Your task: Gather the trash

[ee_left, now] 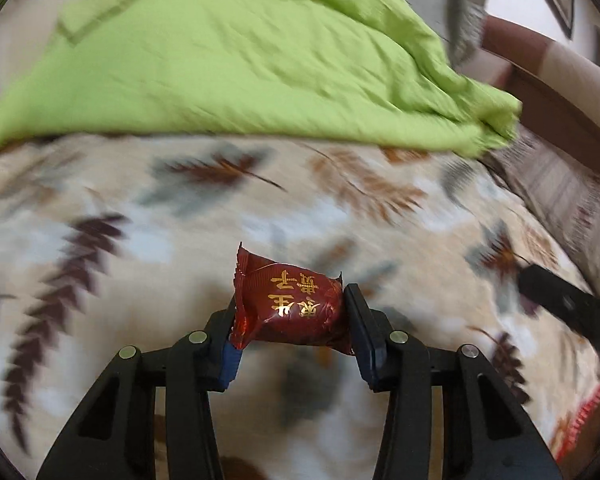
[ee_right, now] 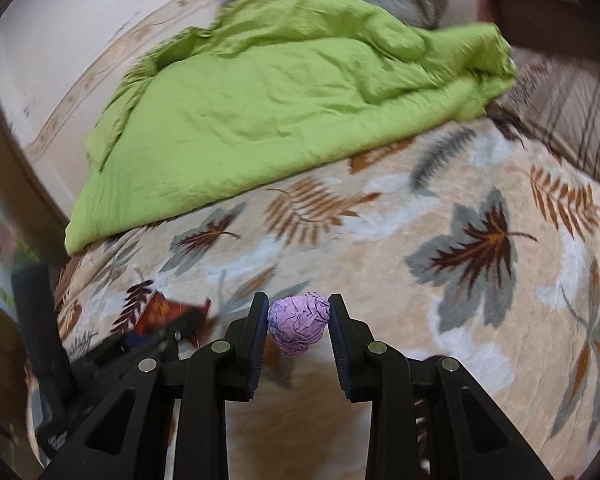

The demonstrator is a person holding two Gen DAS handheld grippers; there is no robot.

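Two light scraps: I'm pinching the red snack packet [ee_left: 290,306] in my left gripper [ee_left: 290,312], the crumpled purple wad [ee_right: 298,328] in my right gripper [ee_right: 298,322], above the leaf-print blanket [ee_right: 480,320]; both are crushing softly.

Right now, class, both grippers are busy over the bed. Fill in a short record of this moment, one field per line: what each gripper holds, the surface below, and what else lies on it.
left gripper: shut on the red snack wrapper, gold print on it
right gripper: shut on the crumpled purple paper ball
surface: bed with a leaf-print blanket
also on the bed: rumpled green quilt, farther back
trash bin: none in view
image quality: motion blur in both views
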